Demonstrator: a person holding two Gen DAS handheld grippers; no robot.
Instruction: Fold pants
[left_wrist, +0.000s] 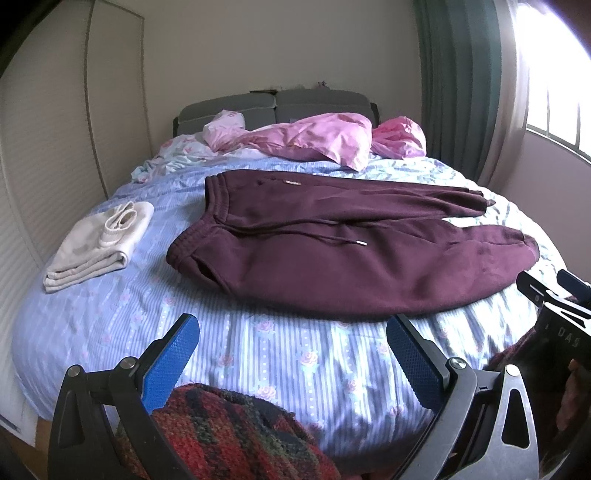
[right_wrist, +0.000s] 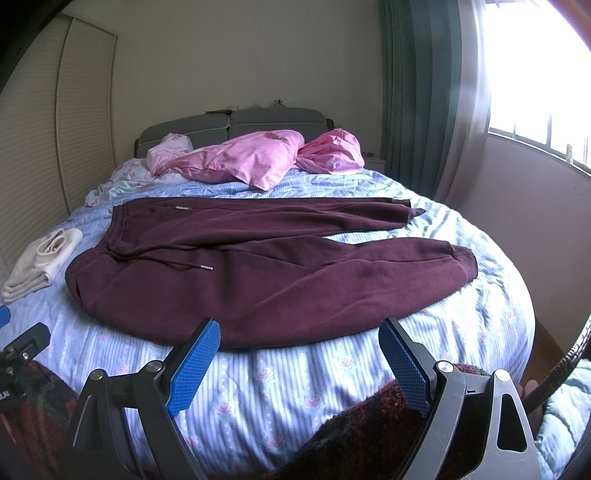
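Maroon sweatpants (left_wrist: 332, 251) lie spread flat across a bed (left_wrist: 258, 354) dressed in a blue striped, rose-printed sheet, waistband toward 9 o'clock and both cuffed legs running toward 3 o'clock, the legs parted in a narrow V. A white-tipped drawstring (left_wrist: 360, 242) trails over the front panel. No fold appears made yet: the task looks to be at its opening, with both tools poised short of the garment.

The left gripper (left_wrist: 291, 354) hangs over bare sheet at 6 o'clock in its own view, blue-padded fingers (left_wrist: 170, 365) spread wide and empty; the pants' near edge sits just beyond the fingertips, toward 12 o'clock, not touching. The right gripper (right_wrist: 299, 354) is likewise splayed wide with nothing between its pads; in its view the near hem of the pants lies just past the left fingertip, close but seemingly apart.

A likely next move is bringing one leg over the other, which would call for each gripper to reach forward and pinch an edge of the near leg, at the waistband and at the cuff.

A folded cream garment (left_wrist: 98, 247) rests near the waistband at 9 o'clock. Crumpled pink bedding (left_wrist: 317, 140) is heaped against a grey headboard (left_wrist: 273, 107) at 12 o'clock, with green curtains (left_wrist: 461, 81) and a bright window (left_wrist: 554, 74) toward 2 o'clock.
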